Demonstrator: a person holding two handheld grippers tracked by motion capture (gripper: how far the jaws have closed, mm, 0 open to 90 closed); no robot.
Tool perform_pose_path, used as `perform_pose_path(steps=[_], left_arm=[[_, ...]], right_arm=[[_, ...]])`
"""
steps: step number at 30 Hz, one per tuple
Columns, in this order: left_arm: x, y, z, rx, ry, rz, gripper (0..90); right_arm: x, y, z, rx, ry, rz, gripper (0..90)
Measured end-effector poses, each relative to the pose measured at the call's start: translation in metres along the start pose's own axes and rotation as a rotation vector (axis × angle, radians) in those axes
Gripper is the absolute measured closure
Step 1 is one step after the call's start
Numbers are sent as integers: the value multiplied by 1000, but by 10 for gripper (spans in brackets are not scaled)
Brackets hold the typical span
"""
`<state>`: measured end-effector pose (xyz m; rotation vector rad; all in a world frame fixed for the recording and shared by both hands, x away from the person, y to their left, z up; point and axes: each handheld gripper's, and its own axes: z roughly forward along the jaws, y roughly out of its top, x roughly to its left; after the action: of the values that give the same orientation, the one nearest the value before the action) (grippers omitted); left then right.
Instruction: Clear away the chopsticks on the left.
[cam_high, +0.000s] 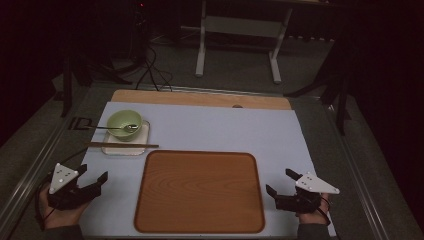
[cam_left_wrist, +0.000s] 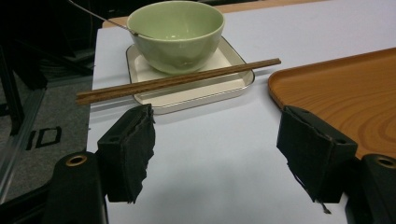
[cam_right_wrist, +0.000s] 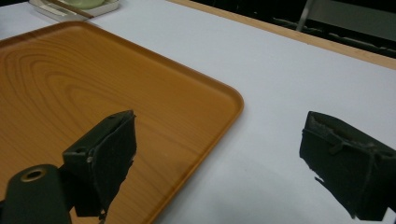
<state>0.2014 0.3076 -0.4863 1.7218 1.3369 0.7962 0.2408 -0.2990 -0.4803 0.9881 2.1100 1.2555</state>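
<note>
Both grippers low at table's near edge, jaws spread, nothing held.

Left gripper at 8 o'clock of table, on white mat, jaws wide apart and empty, aimed toward 12. Ahead of it, at 10 o'clock of mat: green bowl on small white square tray, spoon lying in bowl with handle out toward 9. Brown chopsticks laid across near rim of that tray, tips toward 3. Wooden tray centre, at 6 o'clock of mat, bare. Right gripper at 4 o'clock, just beside wooden tray's right edge, jaws spread, nothing between them, one jaw over tray rim in right gripper view.
</note>
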Motion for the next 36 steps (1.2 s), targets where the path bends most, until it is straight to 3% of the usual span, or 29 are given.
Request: perform_pose_path(steps=[16,26,36], left_arm=[[0,-3,-3,23,9,13,297],[4,-5,-4,33,14,-6,295],[4,7,4,25,2,22,296]], right_arm=[[-2,2,0,-7,-14,-9,106],[-4,5,6,-14,-8,-22,106],[-3,4,4,-19,-16,-22,106]])
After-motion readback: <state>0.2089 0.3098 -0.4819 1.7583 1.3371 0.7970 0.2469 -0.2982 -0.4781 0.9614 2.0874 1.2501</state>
